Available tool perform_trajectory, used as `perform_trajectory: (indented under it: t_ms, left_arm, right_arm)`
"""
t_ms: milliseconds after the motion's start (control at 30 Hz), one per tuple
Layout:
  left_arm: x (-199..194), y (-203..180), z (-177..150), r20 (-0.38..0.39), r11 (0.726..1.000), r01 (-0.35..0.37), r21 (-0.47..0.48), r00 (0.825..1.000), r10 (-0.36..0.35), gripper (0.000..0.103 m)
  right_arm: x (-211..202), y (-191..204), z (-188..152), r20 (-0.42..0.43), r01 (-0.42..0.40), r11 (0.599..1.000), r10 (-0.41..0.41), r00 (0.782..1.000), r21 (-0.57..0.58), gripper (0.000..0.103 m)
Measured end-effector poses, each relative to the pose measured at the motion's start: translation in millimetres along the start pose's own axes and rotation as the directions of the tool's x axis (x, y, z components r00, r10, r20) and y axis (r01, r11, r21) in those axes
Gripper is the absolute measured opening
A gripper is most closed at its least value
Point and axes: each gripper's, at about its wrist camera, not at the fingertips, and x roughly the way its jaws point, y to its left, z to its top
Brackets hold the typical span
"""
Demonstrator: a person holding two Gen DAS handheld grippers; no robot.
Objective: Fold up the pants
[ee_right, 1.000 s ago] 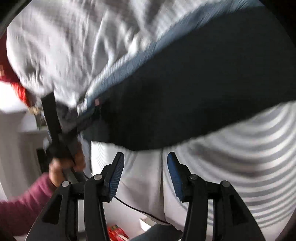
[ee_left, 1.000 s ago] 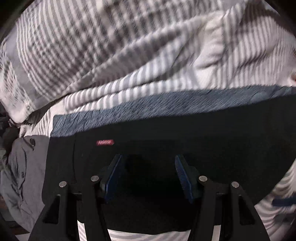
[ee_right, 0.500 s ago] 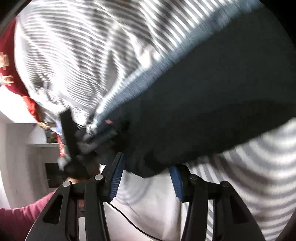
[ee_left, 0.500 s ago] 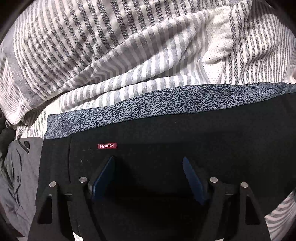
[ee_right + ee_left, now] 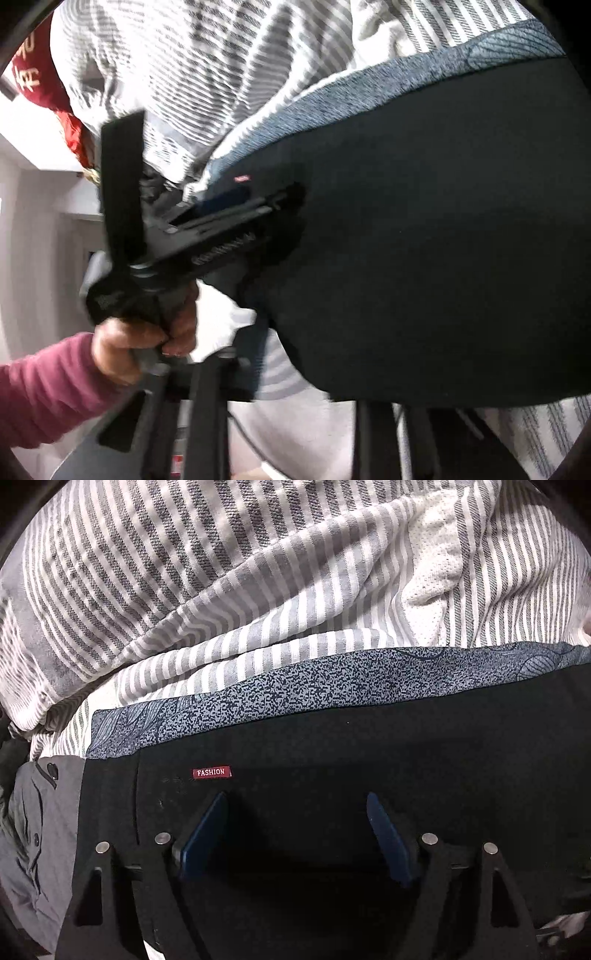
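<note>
Black pants (image 5: 369,768) with a red FASHION tag (image 5: 212,772) lie on a striped bed cover (image 5: 221,590), over a blue speckled garment (image 5: 314,679). My left gripper (image 5: 295,812) is open, its blue pads (image 5: 205,830) spread wide and low over the black cloth near the tag. In the right wrist view the pants (image 5: 424,221) fill the right side and the left gripper (image 5: 236,214) presses on them. My right gripper (image 5: 295,424) sits at the pants' near edge; cloth hides its fingertips.
A grey buttoned garment (image 5: 37,830) lies at the left edge of the pants. A red cloth (image 5: 33,74) hangs at the far left. The person's hand in a maroon sleeve (image 5: 44,391) holds the left gripper.
The left gripper opened wider and settled low over the pants by the tag. The right gripper moved forward until the pants' near edge covers its fingertips.
</note>
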Motion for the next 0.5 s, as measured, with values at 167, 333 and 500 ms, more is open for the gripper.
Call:
perform_trajectory:
  t_ms: [167, 333, 500]
  left_arm:
    - [-6.2, -0.8, 2.4, -0.009, 1.0, 0.01, -0.007, 1.0, -0.01, 0.078]
    - [0.3, -11.7, -3.1, 0.034, 0.998, -0.049, 0.051, 0.998, 0.047, 0.083]
    - [0.5, -9.9, 1.2, 0.022, 0.997, -0.056, 0.045, 0.998, 0.055, 0.083]
  right_arm:
    - [-9.5, 9.5, -10.4, -0.049, 0.032, 0.996, -0.036, 0.998, -0.08, 0.015]
    - [8.7, -8.1, -26.9, -0.116, 0.091, 0.994, -0.096, 0.989, -0.055, 0.018]
    - [-0.9, -5.2, -71.0, -0.24, 0.104, 0.989, -0.127, 0.962, -0.105, 0.018]
